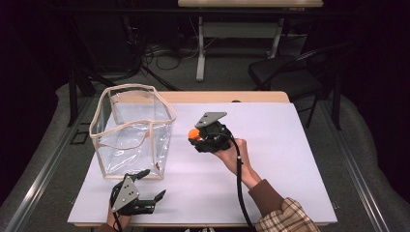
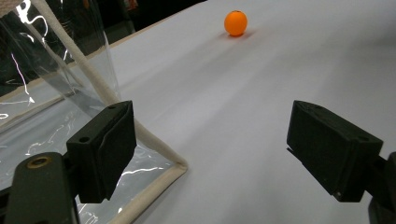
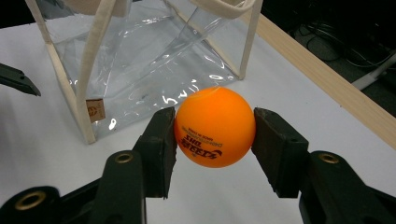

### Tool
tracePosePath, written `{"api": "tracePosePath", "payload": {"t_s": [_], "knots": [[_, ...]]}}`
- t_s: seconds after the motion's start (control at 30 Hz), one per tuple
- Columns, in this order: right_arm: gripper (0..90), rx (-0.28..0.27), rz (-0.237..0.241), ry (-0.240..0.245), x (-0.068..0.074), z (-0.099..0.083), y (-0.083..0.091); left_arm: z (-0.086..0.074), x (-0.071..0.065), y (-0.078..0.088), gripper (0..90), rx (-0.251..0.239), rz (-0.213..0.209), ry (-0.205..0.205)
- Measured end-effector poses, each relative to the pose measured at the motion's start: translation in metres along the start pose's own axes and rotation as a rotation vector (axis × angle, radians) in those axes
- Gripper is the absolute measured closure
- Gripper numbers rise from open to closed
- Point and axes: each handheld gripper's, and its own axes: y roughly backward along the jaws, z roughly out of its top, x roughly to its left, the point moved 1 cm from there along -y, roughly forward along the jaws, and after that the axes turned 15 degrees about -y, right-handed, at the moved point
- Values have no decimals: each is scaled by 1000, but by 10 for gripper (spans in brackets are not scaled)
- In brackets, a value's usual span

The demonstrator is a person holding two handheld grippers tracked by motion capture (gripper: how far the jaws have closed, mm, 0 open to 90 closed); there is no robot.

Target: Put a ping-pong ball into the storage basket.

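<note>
The clear bag point(image 1: 131, 130) stands open-topped, soft-walled and likely floppy. Just right of it, the right gripper point(image 3: 215, 128) pinches the orange ball point(image 3: 215, 127) across its middle, a light, smooth thing that could slip. At the bag's near corner, the left gripper point(image 1: 150, 184) rests with jaws spread, holding nothing.

Orange ball point(image 3: 215, 127), dark print across lower face, upside down in right gripper view, too small to read, clear bag point(image 3: 140, 56), small tan tag at corner seam, round mark illegible
</note>
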Motion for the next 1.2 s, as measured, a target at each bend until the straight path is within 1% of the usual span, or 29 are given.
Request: {"api": "tracePosePath", "payload": {"t_s": [0.1,0.13,0.37,0.77,1.03,1.1,1.2], "knots": [[506,-4,0,-1,0,2,0,0,0,0,159,2,-1,-4],[506,2,-2,-3,0,3,0,0,0,0,159,1,-3,-4],[506,-4,-1,-1,0,10,0,0,0,0,159,1,-3,-1],[506,-10,-3,9,1,17,-2,0,0,0,159,2,-4,-4],[506,-12,-3,-2,2,23,-1,0,0,0,159,3,-2,-4],[506,-17,-5,7,2,24,-1,0,0,0,159,1,-3,-3],[506,-16,-4,9,2,26,-1,0,0,0,159,1,-4,-1]]}}
